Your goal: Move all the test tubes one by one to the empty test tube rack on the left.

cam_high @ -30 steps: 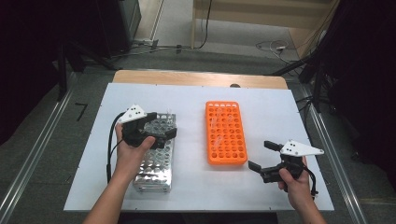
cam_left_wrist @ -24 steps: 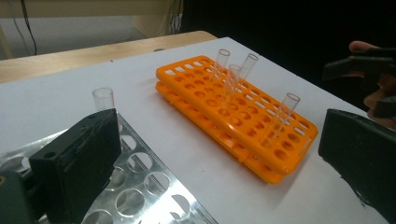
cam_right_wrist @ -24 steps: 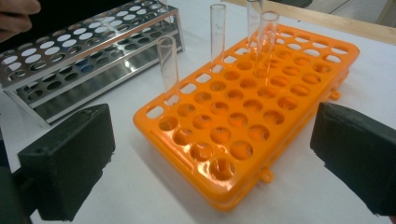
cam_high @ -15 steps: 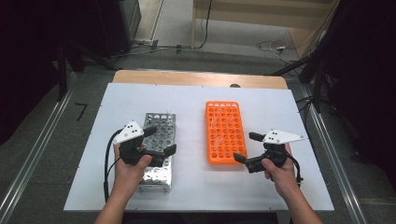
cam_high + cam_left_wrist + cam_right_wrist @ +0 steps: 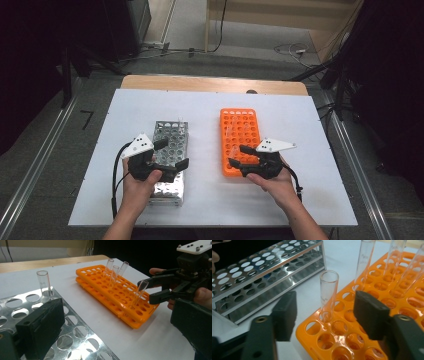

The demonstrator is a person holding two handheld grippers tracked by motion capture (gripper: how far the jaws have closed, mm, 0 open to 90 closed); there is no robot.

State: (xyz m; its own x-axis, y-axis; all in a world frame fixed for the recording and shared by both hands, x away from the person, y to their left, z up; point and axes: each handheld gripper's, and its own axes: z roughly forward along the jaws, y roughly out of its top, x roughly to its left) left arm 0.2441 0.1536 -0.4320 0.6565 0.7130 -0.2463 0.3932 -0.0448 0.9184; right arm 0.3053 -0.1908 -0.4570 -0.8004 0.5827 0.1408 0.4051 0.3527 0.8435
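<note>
The right hand-held gripper (image 5: 324,317) is closing its jaws around a glass tube (image 5: 327,296) standing at the orange rack's (image 5: 240,142) near corner, lower centre of the frame; pads not yet touching. The left hand-held gripper (image 5: 172,155), spread, is hovering over the steel rack (image 5: 170,145), holding one tube. Transfers are remaining.

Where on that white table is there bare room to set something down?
The white table lies bare beyond the metal rack and the orange rack, along its far edge, and in the strip between them. Its outer left and right margins are free too. It is crowded at the near ends of both racks, where the grippers work.
</note>
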